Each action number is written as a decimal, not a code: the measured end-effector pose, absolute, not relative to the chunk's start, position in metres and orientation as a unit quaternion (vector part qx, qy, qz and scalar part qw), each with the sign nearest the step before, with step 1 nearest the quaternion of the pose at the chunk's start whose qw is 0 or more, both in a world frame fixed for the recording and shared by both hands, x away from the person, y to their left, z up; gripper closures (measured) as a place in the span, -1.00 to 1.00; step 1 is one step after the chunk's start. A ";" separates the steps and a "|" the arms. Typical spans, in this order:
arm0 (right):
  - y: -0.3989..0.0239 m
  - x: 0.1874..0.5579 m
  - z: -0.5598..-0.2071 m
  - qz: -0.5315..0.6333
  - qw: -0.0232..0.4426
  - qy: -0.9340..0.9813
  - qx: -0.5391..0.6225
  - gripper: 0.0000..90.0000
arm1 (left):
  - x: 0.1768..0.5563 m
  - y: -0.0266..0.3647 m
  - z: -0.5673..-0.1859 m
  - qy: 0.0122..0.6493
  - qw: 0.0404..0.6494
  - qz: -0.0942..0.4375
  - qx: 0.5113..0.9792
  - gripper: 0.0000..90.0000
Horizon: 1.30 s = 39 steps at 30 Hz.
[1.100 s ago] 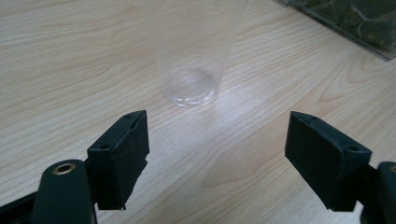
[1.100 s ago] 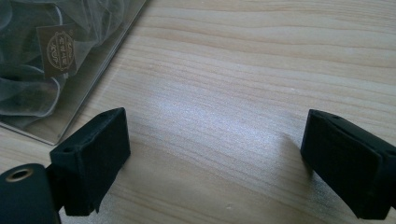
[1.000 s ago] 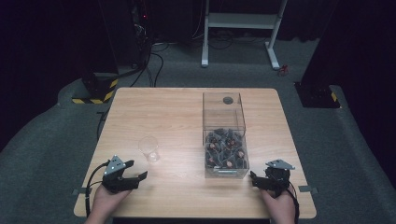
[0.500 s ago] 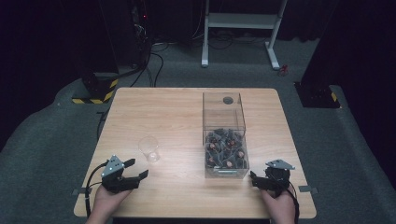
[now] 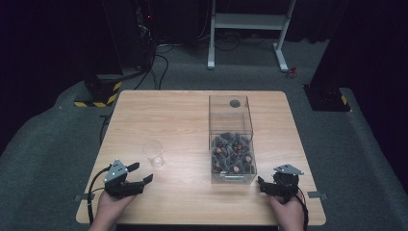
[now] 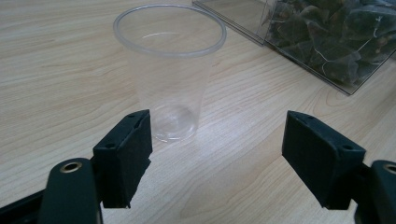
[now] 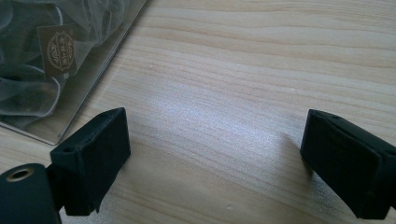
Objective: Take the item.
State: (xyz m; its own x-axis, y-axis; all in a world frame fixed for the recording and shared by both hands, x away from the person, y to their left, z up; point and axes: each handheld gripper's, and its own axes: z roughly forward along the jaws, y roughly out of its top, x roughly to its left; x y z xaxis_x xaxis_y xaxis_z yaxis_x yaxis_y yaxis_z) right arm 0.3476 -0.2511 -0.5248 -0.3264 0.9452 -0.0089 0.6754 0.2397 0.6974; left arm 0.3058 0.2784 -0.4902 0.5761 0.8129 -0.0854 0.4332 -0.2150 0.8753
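At the lower left of the high view, the left tongs point(image 5: 143, 172) lay low over the table point(image 5: 183, 110), held in a hand that entered from the bottom edge. Their jaws stood released, with nothing between them, and pointed up and to the right toward the clear plastic cup point(image 5: 153, 153). That aim read as the set-up for a grasp: the cup was the nearest thing ahead of them. In the left gripper view the cup point(image 6: 170, 70) stood upright and empty in the upper middle of the frame, just beyond the jaw tips and closer to the left jaw than to the right one, so the tongs probably needed to slide forward and a little left before closing.

Right of the cup, in the middle of the high view, stood a tall clear box point(image 5: 231, 144), its lower half packed with dark mesh tea bags point(image 5: 233, 154). It sat close enough for either hand to reach.

At the lower right, the right tongs point(image 5: 263, 185) rested near the table's edge, just beside the box's near right corner. In the right gripper view their jaws point(image 7: 215, 163) were released over bare wood, with the box wall point(image 7: 93, 79) at the upper left. That spot looked like a waiting place, ready for the tea bags once the cup was secured.
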 end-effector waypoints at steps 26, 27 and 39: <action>-0.251 0.348 -0.525 0.304 0.222 0.756 0.536 -0.82 | 0.315 0.253 -0.464 0.383 0.475 0.202 0.766 -0.44; -0.251 0.348 -0.525 0.304 0.222 0.756 0.536 -0.82 | 0.315 0.251 -0.463 0.381 0.476 0.202 0.767 -0.44; -0.251 0.348 -0.525 0.304 0.221 0.756 0.535 -0.82 | 0.319 0.236 -0.457 0.368 0.483 0.197 0.770 -0.44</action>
State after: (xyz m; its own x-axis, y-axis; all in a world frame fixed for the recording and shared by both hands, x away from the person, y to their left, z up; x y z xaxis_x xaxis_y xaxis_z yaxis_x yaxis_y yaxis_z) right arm 0.3476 -0.2511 -0.5248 -0.3297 0.9440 -0.0091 0.6745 0.2423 0.6974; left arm 0.3191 0.2357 -0.4574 0.6519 0.7566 -0.0515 0.3751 -0.2626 0.8890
